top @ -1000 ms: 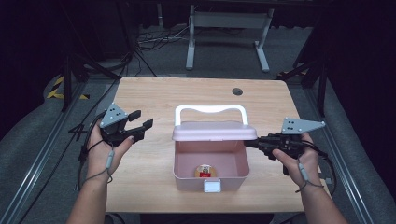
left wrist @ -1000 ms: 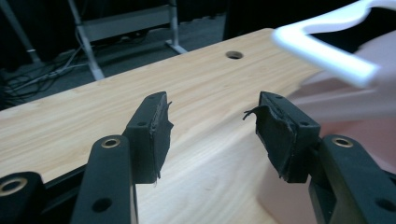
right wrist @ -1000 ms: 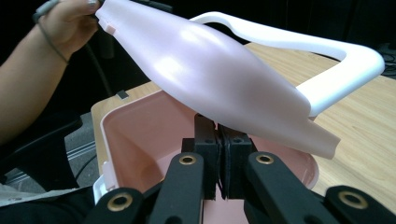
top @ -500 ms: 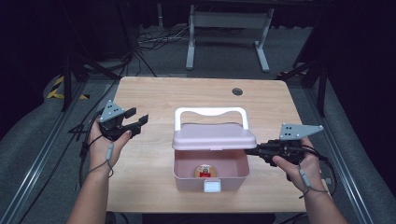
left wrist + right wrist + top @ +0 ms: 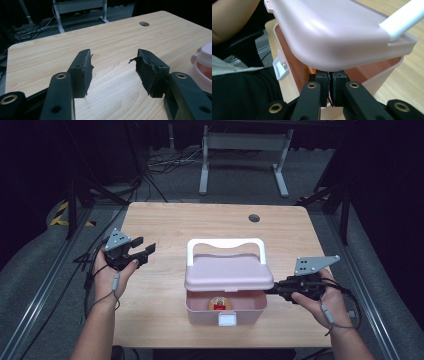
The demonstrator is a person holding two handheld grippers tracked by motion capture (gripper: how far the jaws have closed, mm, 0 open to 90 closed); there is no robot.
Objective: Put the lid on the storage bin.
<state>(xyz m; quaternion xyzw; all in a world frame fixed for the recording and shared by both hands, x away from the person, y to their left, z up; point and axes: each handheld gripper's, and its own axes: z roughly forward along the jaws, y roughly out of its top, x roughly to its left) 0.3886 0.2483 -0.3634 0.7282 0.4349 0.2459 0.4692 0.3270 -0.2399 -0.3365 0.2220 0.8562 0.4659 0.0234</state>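
Note:
A pink box (image 5: 252, 309) with a white latch (image 5: 226, 320) stands at the table's front middle. Its pink lid (image 5: 229, 272) with a white handle (image 5: 225, 244) hangs half-lowered over it. A small red and orange item (image 5: 218, 303) lies inside. My right gripper (image 5: 268, 291) is shut, its tips tucked under the lid's right edge above the box rim. The right gripper view has the shut gripper (image 5: 330, 76) just beneath the lid (image 5: 332, 32), with the box wall (image 5: 382, 72) behind. My left gripper (image 5: 144, 245) is held open over bare table left of the box, gripper (image 5: 113, 62) empty.
The wooden table (image 5: 165, 222) has a cable hole (image 5: 254, 218) at the back right. A white metal frame (image 5: 240, 150) and cables lie on the floor behind. The person's body is close to the table's front edge in the right gripper view.
The lid has come lower over the box as my right gripper moved down and toward the person at its right edge. My left gripper drifted slightly left, still open.

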